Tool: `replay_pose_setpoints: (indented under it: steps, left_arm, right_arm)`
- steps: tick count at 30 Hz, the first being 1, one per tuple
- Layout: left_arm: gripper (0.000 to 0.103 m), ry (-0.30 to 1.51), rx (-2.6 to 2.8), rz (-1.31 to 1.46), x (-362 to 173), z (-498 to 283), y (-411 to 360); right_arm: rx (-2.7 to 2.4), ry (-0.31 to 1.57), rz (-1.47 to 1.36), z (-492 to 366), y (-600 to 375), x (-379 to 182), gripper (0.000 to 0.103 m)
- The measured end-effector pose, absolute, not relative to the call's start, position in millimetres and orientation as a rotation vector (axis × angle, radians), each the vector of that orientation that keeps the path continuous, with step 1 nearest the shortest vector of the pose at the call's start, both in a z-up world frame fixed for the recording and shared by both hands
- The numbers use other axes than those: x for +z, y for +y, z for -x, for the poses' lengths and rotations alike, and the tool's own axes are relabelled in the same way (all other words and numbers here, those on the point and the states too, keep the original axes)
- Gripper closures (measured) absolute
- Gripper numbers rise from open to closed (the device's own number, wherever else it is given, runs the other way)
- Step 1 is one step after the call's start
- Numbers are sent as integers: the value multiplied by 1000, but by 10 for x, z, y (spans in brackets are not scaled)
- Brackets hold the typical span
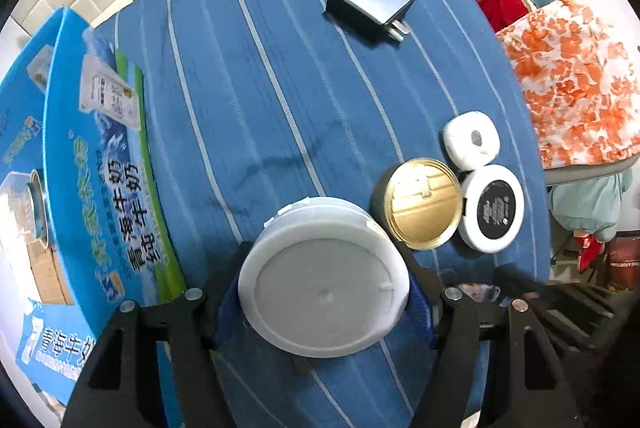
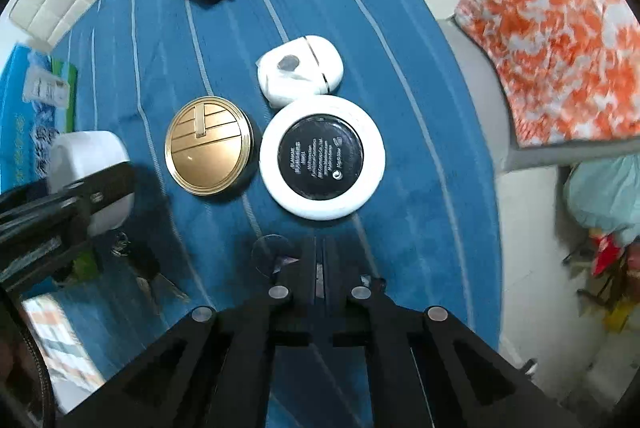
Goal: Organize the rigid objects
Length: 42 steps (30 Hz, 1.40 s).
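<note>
My left gripper [image 1: 324, 264] is shut on a white round jar [image 1: 324, 276], held just over the blue striped tablecloth [image 1: 256, 100]; it also shows in the right wrist view [image 2: 90, 164]. Right of it lie a gold compact [image 1: 422, 204], a white disc with a black label [image 1: 494, 210] and a white earbud case [image 1: 472, 140]. In the right wrist view the gold compact [image 2: 208, 146], white disc [image 2: 322, 158] and earbud case [image 2: 300, 70] lie ahead of my right gripper [image 2: 318, 248], which is shut and empty.
A grey charger with plug prongs [image 1: 370, 4] lies at the far side of the table. A blue milk carton box [image 1: 80, 164] stands along the left edge. An orange-white cloth [image 1: 576, 80] covers a chair to the right. Keys [image 2: 148, 268] lie near my left gripper.
</note>
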<state>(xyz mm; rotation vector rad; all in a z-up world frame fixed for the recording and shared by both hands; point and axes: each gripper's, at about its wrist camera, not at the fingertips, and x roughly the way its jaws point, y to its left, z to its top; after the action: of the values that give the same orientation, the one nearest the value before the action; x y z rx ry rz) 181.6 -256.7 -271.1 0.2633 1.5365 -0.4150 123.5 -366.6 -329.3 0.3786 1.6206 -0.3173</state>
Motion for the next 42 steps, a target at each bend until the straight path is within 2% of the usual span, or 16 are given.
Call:
replay_pose_setpoints:
  steps: [2, 3, 5, 6, 7, 12, 16, 17, 18, 20, 25, 33, 37, 42]
  left_arm:
    - [37, 1548, -422, -248, -2689, -1837, -2501]
    - [37, 1548, -424, -235, -2672, -1823, -2478]
    - [37, 1550, -428, -219, -2696, -1936, -2423]
    - [37, 1550, -429, -214, -2682, -1935, -2403]
    - [37, 1550, -429, -206, -2754, -1932, -2442]
    - [37, 1553, -429, -174, -2794, -1990, -2473]
    - [37, 1550, -413, -186, -2881, -2056, -2586]
    - [37, 1551, -410, -191, -2903, -2071, -2598]
    - [37, 1554, -406, -199, -2933, -2089, -2614]
    - [37, 1560, -400, -209, -3001, -2119, -2653]
    - [37, 1575, -394, -213, -3091, -2143, -2660]
    - [37, 1567, -391, -201, -3067, -2133, -2587]
    - [37, 1523, -430, -174, -2837, -2075, -2561]
    - [37, 1461, -487, -106, -2419, -1967, -2422]
  right_arm:
    - [-242, 1647, -544, -1181, -3723, -3390, 98]
    - [-225, 1639, -566, -1162, -3738, -3380, 95]
    - [-223, 1612, -592, -1104, -3790, -3288, 80]
    - [-224, 1591, -608, -1070, -3817, -3224, 65]
    - [-231, 1573, -625, -1037, -3855, -3167, 54]
    - [-296, 1497, -627, -1030, -4070, -3086, 41]
    - [-292, 1520, -603, -1310, -4119, -3324, 39]
    - [-302, 1541, -567, -1389, -4093, -3416, 35]
    - [-316, 1544, -520, -1446, -4045, -3441, 25]
    - [-341, 1572, -450, -1527, -3986, -3524, 26]
    - [-323, 1620, -495, -1550, -4053, -3763, 25]
    - [-384, 1622, -405, -1587, -3946, -3686, 27]
    - [-367, 1576, -428, -1482, -3943, -3451, 27]
    - [-314, 1464, -438, -1364, -3796, -2847, 27]
